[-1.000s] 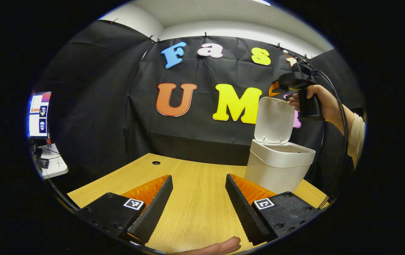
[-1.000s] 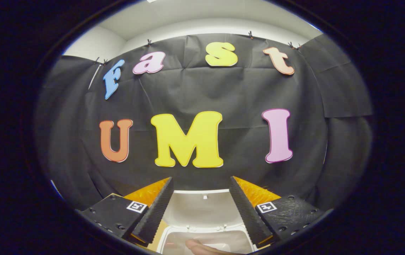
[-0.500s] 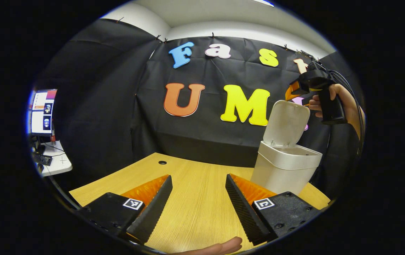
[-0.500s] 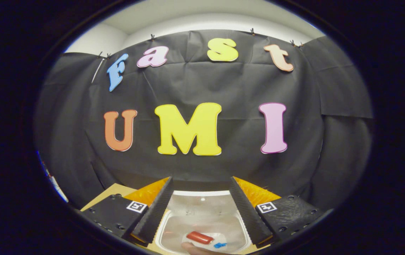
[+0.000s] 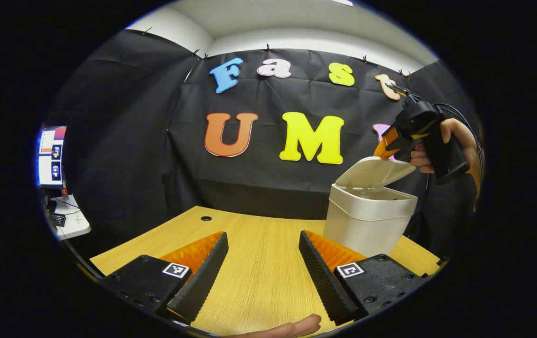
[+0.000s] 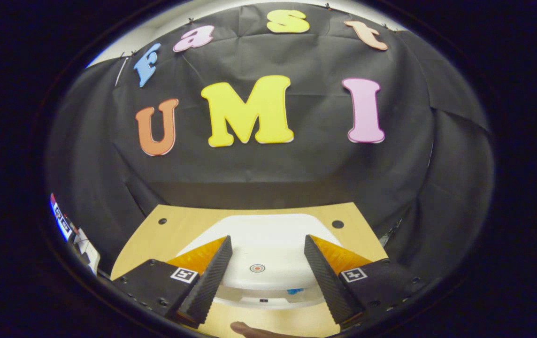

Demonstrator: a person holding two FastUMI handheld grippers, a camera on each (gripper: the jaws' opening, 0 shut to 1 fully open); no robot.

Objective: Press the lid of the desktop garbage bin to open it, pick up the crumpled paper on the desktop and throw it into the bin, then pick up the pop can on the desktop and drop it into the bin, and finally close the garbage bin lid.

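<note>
Left gripper [image 5: 263, 263] low over the wooden table [image 5: 259, 281], fingers spread wide apart, nothing between them, just bare wood grain. A fingertip of the holding hand [image 5: 296, 326] peeks in at the bottom edge. Farther right on the table stands one garbage bin [image 5: 367, 220]: white, boxy with rounded corners, tapering down. Its lid [image 5: 374, 171] is hinged at the back and tilted partway, front edge raised off the rim, so a gap shows. Above and behind the lid, the right gripper [image 5: 386, 143], held in a hand [image 5: 456, 141], touches or nearly touches the lid's raised edge; contact not certain. Far left, one monitor [image 5: 50, 155] over a small white side desk [image 5: 69, 220].

Right gripper view looks down on the lid [image 6: 259, 244] from above: smooth white top with one small red ring mark [image 6: 257, 268] near the front. Right gripper [image 6: 266, 270] fingers wide apart, straddling the lid top, gripping nothing. A bit of blue [image 6: 294, 291] shows in the gap under the lid's front edge. Two round cable holes [image 6: 337, 224] in the table behind the bin in this view; the left gripper view shows one [image 5: 206, 218].
</note>
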